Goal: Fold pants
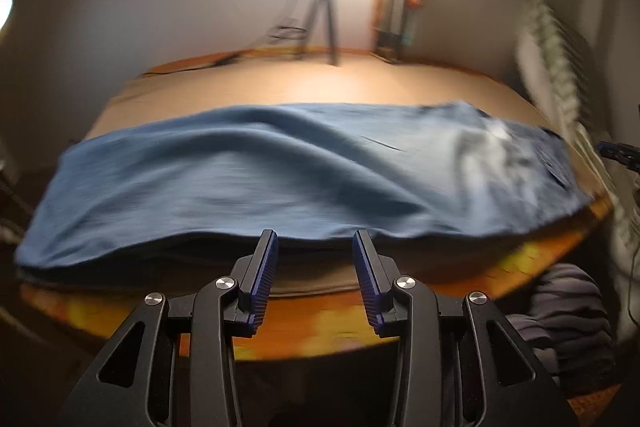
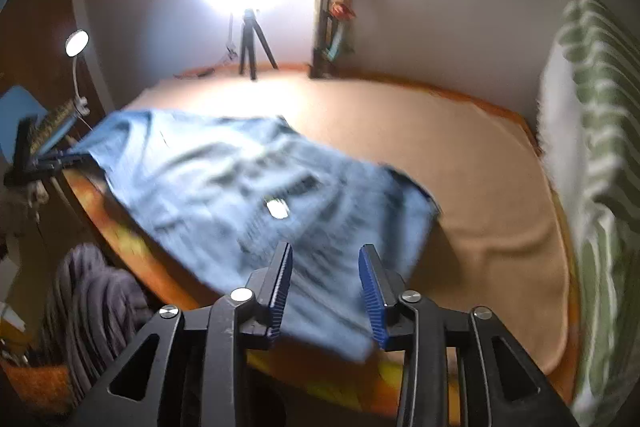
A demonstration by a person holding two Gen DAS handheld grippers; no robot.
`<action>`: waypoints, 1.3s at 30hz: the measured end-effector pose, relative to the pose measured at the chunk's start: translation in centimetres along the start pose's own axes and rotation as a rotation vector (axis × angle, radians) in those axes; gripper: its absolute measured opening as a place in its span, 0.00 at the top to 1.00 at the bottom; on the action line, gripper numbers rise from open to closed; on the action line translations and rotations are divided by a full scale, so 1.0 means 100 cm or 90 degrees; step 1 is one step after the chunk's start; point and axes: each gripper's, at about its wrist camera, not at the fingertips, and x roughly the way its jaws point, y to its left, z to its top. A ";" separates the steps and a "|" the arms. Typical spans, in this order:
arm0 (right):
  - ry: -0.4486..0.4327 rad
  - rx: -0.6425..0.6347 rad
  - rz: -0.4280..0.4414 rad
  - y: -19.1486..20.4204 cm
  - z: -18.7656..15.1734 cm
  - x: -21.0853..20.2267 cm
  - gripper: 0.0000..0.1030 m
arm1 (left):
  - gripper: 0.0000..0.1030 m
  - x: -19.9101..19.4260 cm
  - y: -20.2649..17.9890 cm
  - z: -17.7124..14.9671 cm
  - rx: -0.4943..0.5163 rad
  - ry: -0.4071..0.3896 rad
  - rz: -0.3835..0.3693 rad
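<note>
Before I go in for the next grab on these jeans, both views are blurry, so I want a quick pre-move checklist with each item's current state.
1. left gripper open, nothing held: ok.
2. right gripper open, nothing held: ok.
3. pants lying on the beige cover: ok.
4. Near edge of pants within the table edge: not ok, it overhangs.
5. Fabric smooth: not ok, ridges show.
6. Exact hem and seam lines: cannot tell, motion blur.

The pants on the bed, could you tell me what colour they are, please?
Blue denim; the pants show best in the left wrist view.
</note>
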 end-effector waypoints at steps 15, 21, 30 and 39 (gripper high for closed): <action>0.090 0.091 0.151 0.001 0.137 0.183 0.50 | 0.64 0.036 0.113 0.007 -0.148 0.002 0.142; 0.182 0.116 0.183 0.008 0.134 0.265 0.49 | 0.64 0.046 0.140 0.006 -0.153 0.010 0.181; 0.184 0.040 0.200 0.041 0.134 0.272 0.85 | 0.64 0.064 0.162 0.001 -0.177 0.014 0.196; 0.122 -0.075 0.076 0.051 0.166 0.241 0.94 | 0.64 0.075 0.162 -0.005 -0.168 0.021 0.205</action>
